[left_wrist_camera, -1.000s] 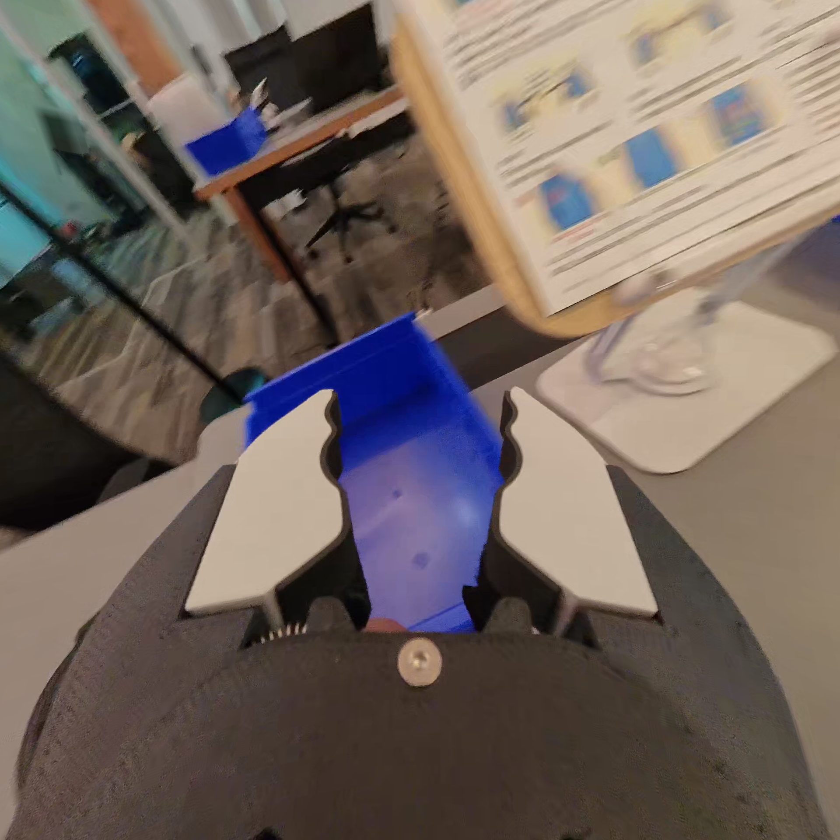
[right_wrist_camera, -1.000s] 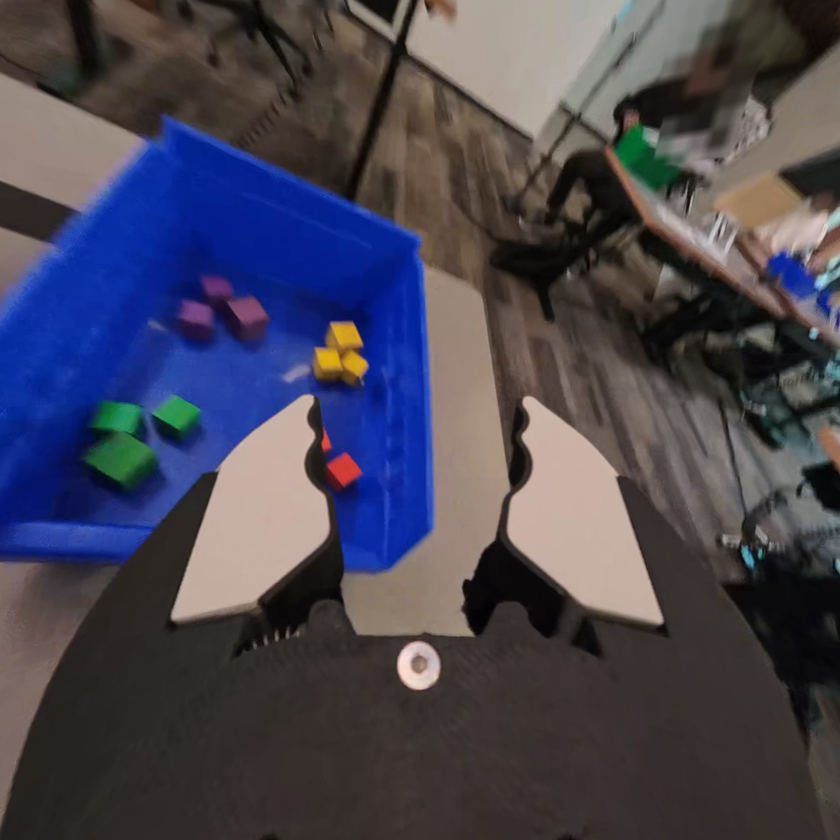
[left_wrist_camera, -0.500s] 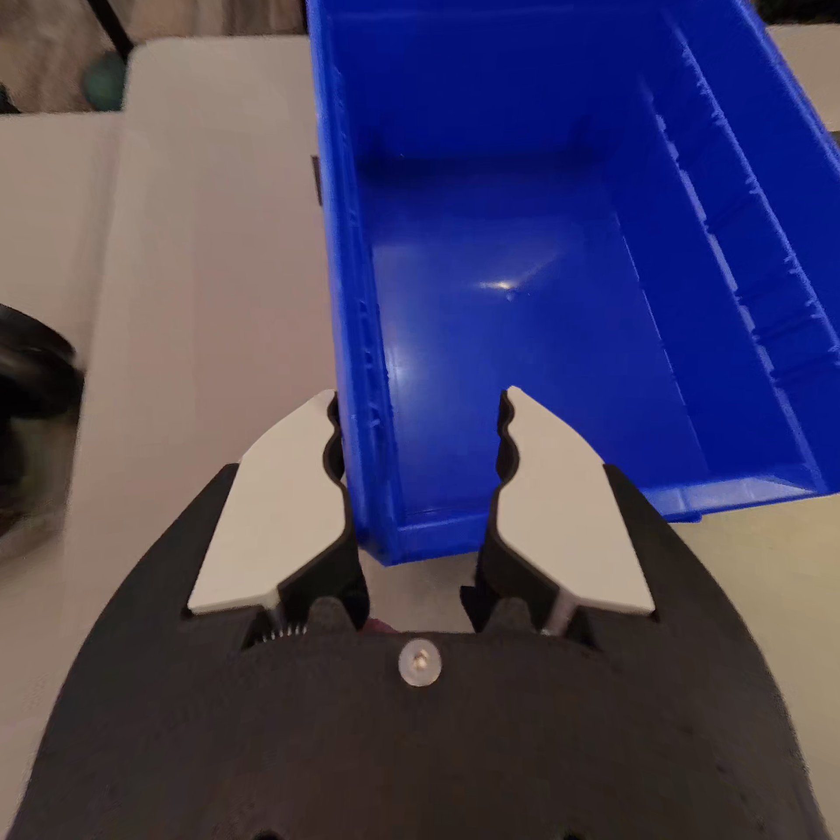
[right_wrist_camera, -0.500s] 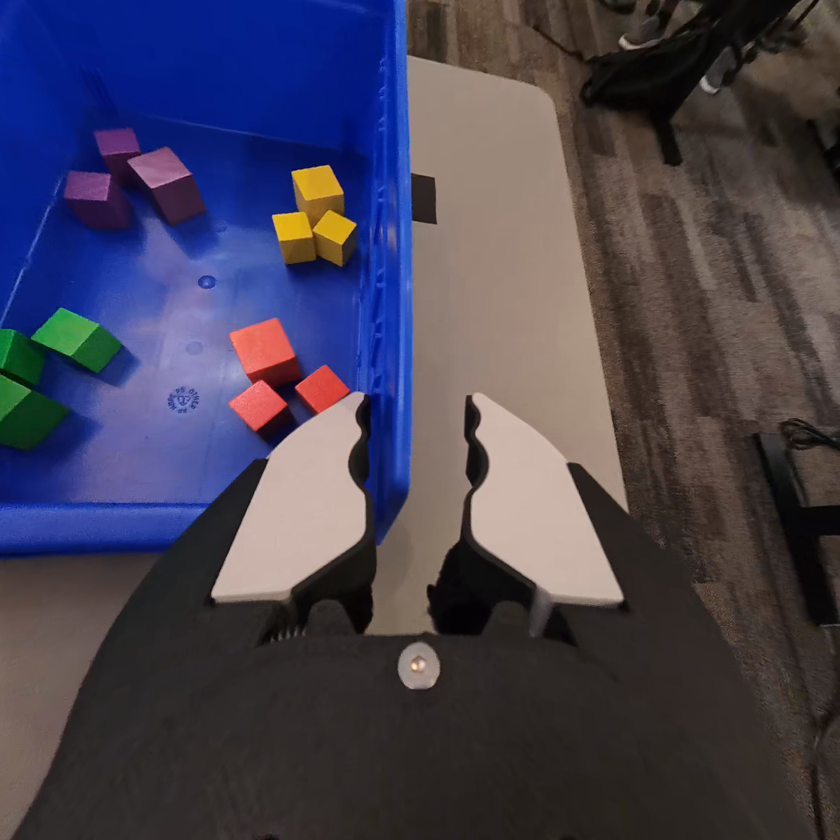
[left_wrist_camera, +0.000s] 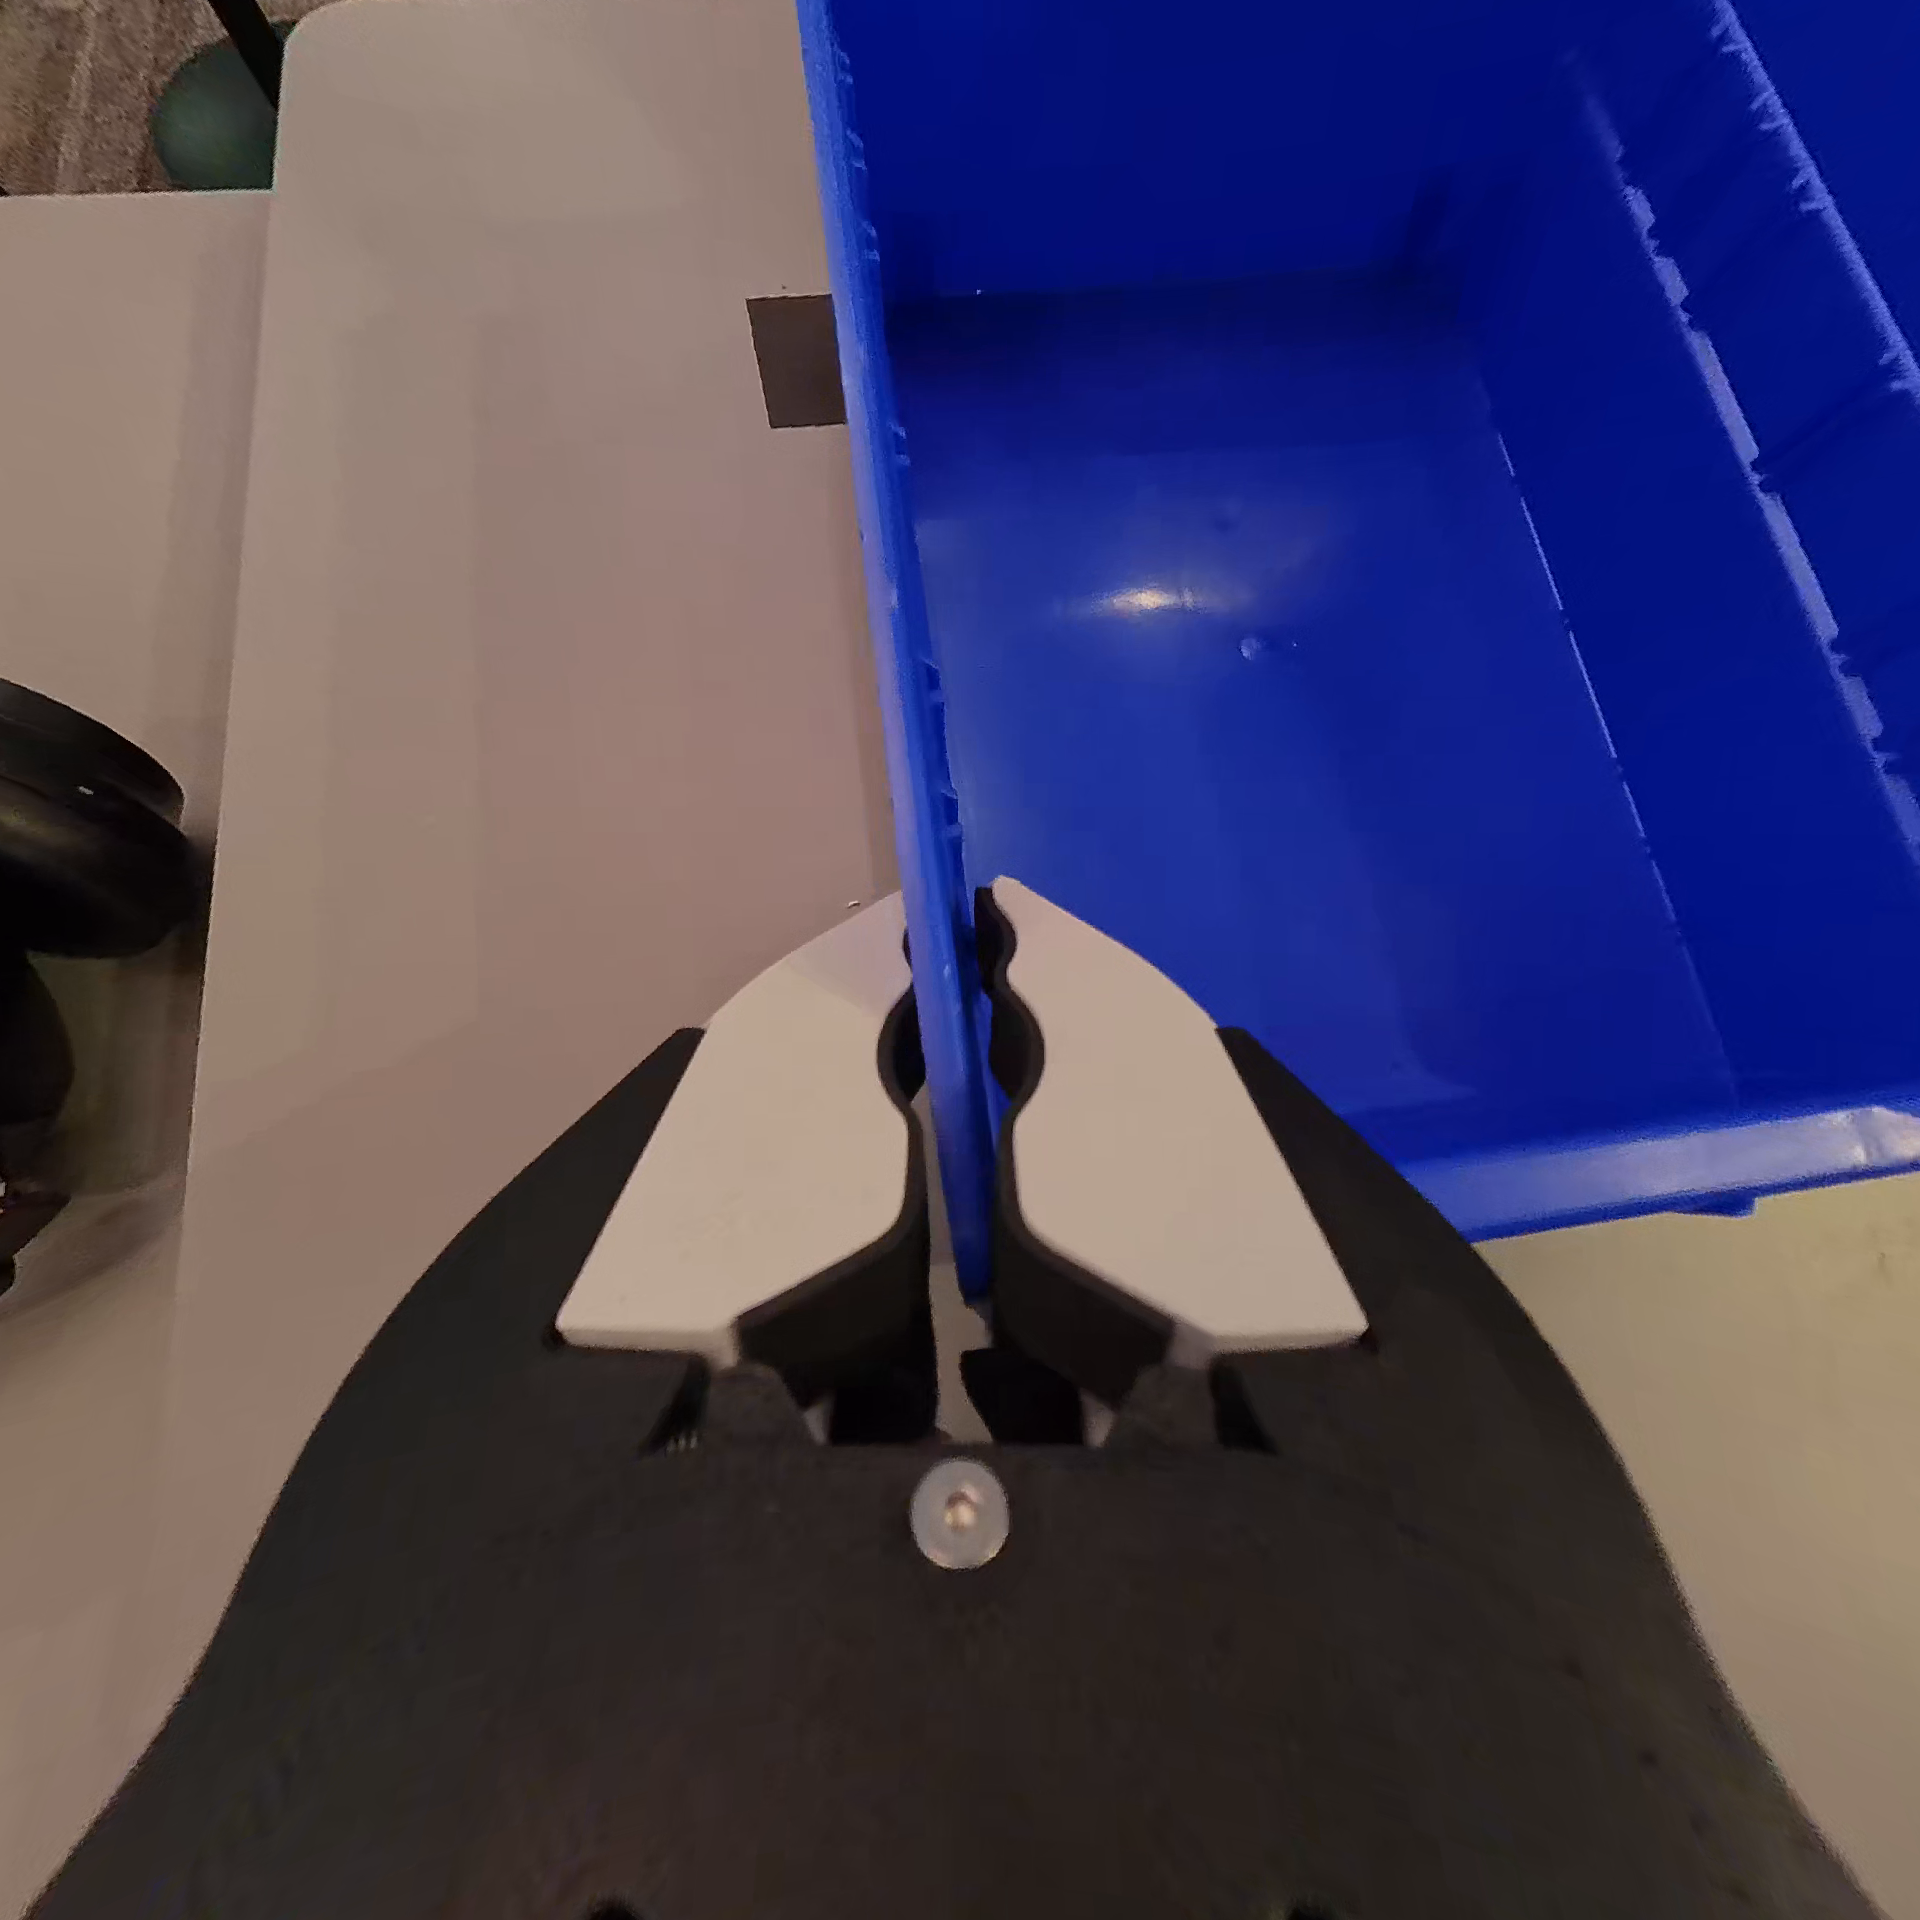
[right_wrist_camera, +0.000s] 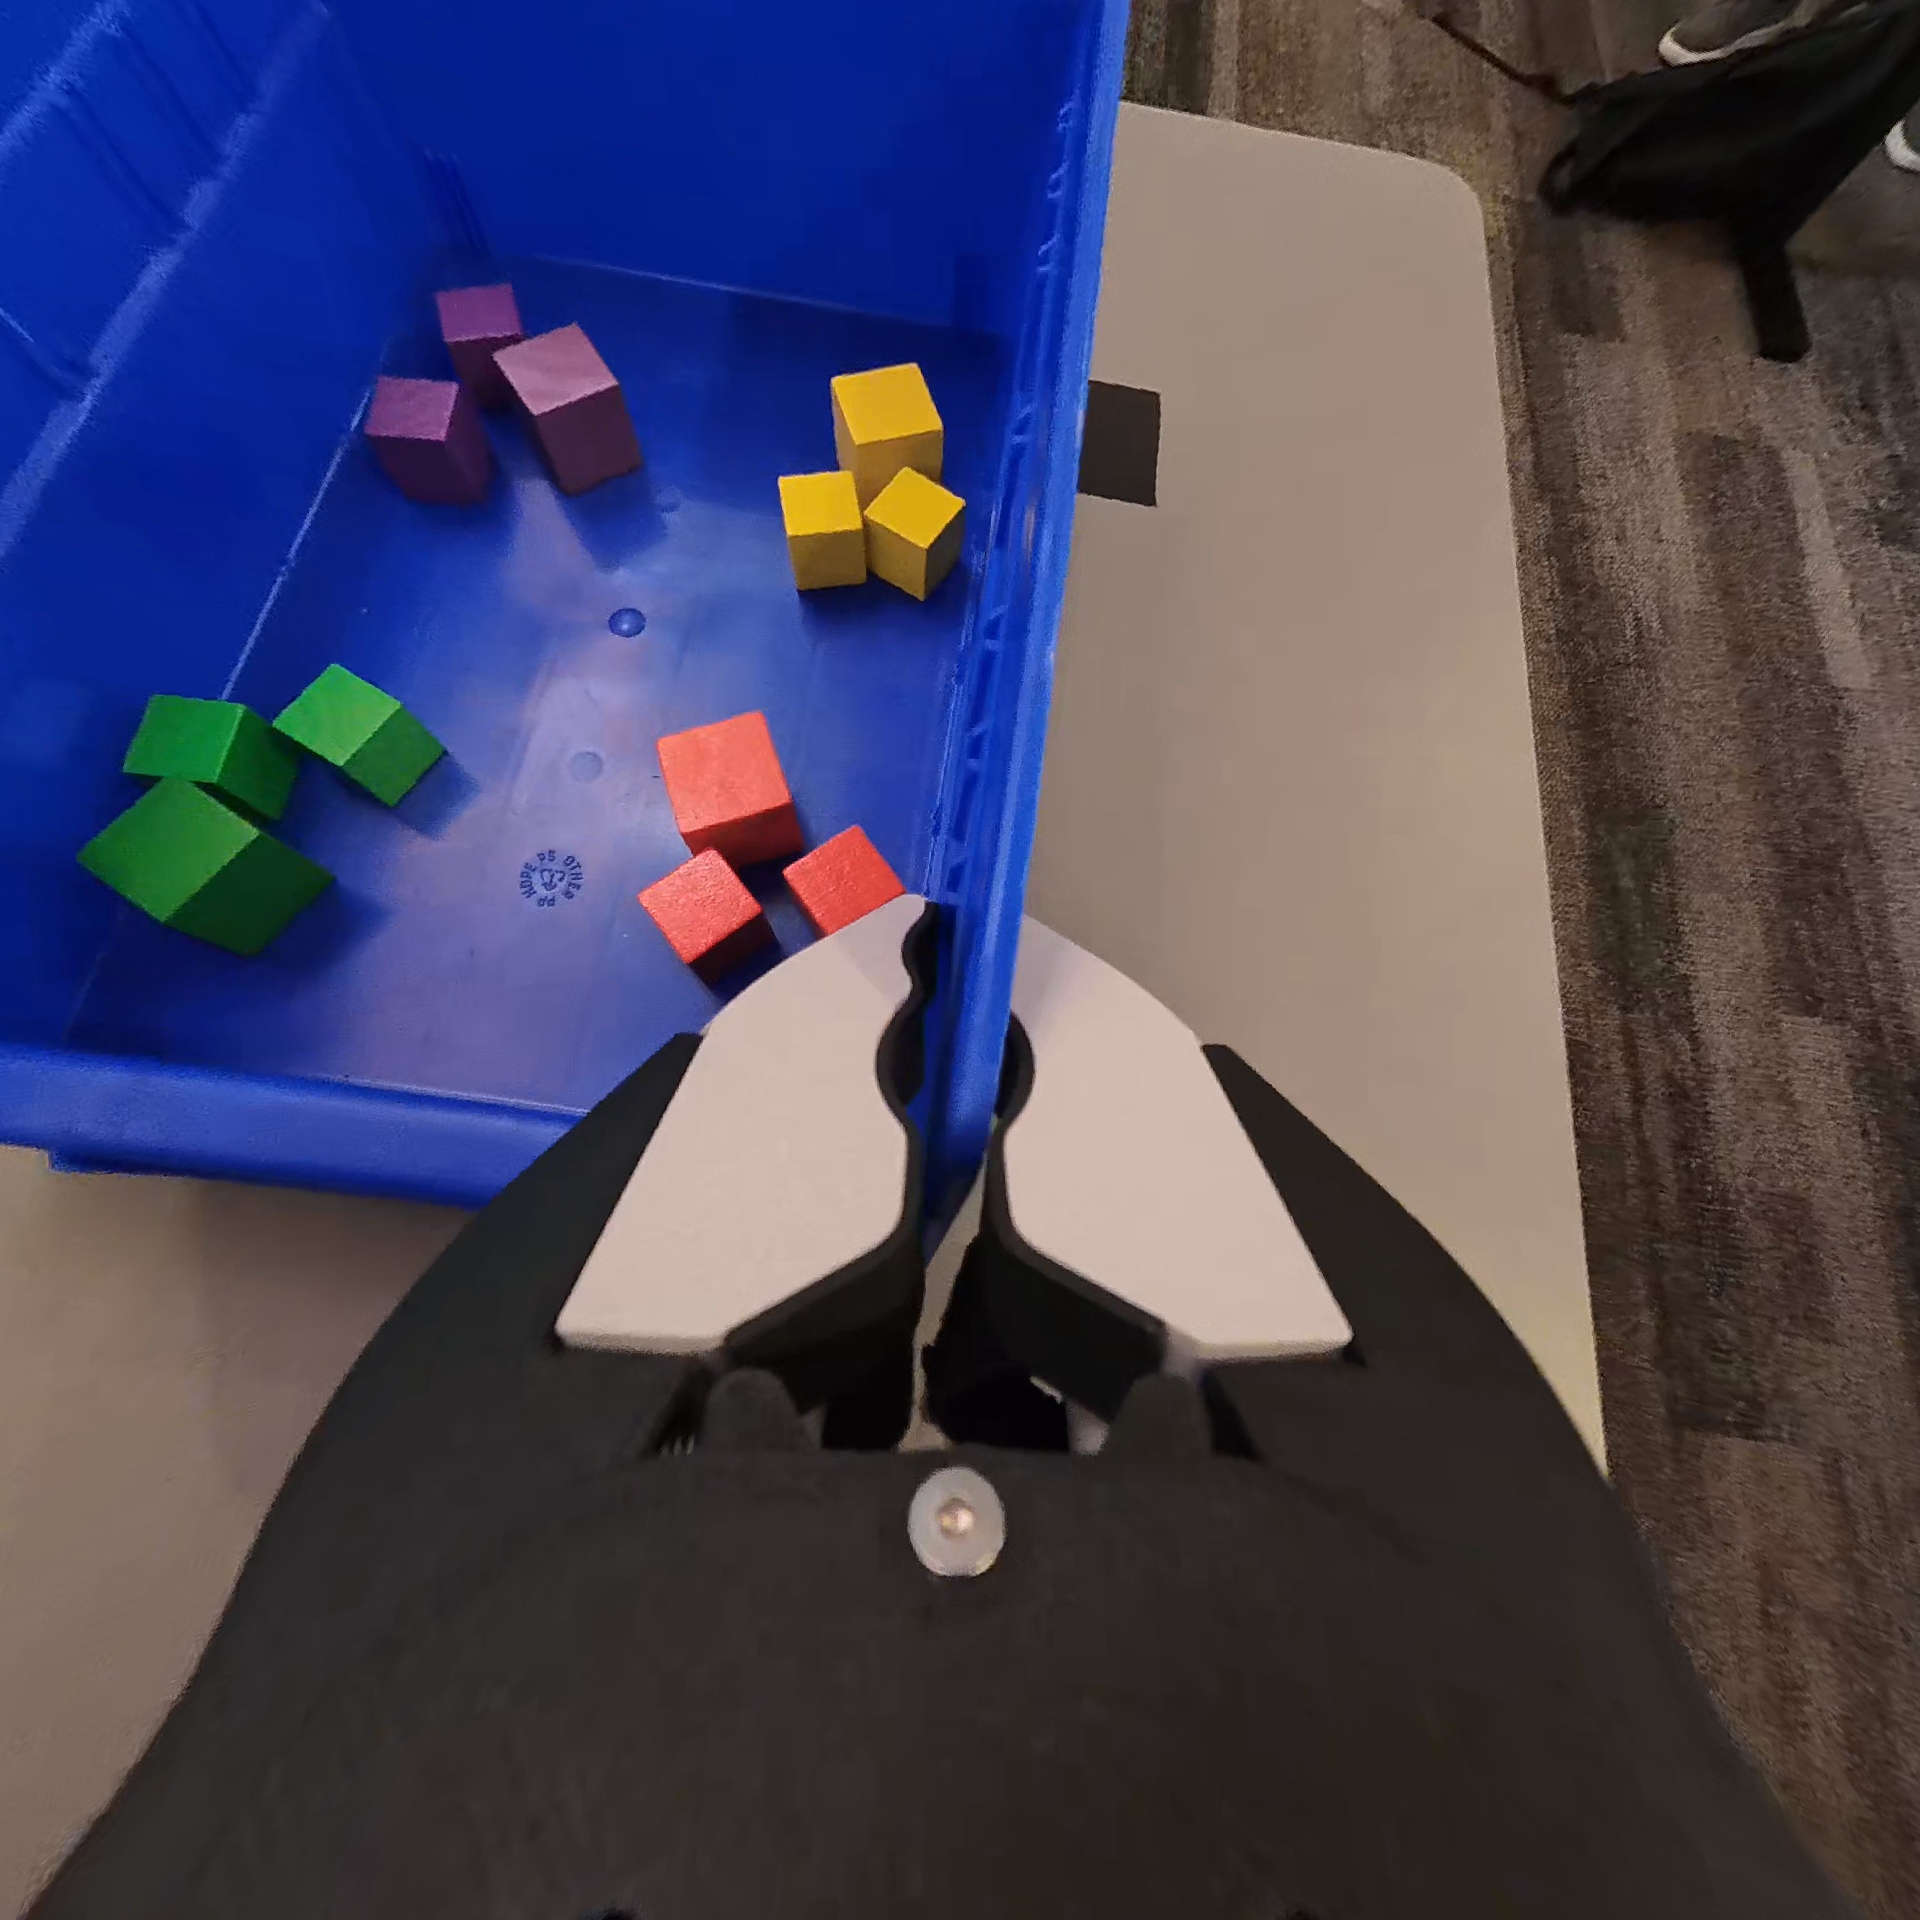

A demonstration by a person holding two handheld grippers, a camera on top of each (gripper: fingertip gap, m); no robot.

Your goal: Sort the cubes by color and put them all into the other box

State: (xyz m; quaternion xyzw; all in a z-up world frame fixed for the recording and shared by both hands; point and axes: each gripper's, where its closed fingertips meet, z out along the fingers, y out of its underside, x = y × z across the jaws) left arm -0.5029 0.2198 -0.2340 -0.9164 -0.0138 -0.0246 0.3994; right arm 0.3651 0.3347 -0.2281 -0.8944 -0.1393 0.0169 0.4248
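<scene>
The left gripper [left_wrist_camera: 948,987] is clenched on the left side wall of the empty blue plastic box [left_wrist_camera: 1299,727], one pale finger [left_wrist_camera: 790,1122] outside the wall and the other inside, both pressing on the thin wall near the box's front left corner; the right gripper [right_wrist_camera: 961,997] is clamped the same way on the right side wall of the blue plastic box holding the cubes [right_wrist_camera: 1049,520], near its front right corner. Both boxes stand on the pale grey desk [left_wrist_camera: 520,623], with small dark tape squares [left_wrist_camera: 795,358] beside their outer walls.

The small painted wooden cubes lie on the floor of the right-hand box, already grouped by colour: three purple cubes [right_wrist_camera: 499,400] toward the back left corner, three yellow cubes [right_wrist_camera: 868,483] against the right wall, three green cubes [right_wrist_camera: 239,800] at the left near the front edge, three red cubes [right_wrist_camera: 753,831] close by the right gripper's inner finger.

The cubes look light, stiff and hard-edged, with a matt painted finish that should not slip much; each is best taken across two flat opposite faces, not corner to corner; the ones touching neighbours leave little room for a finger. The box walls look thin and slick, stiffened by ribs, so a pinch at the rim may flex or slide if the box is tugged.
</scene>
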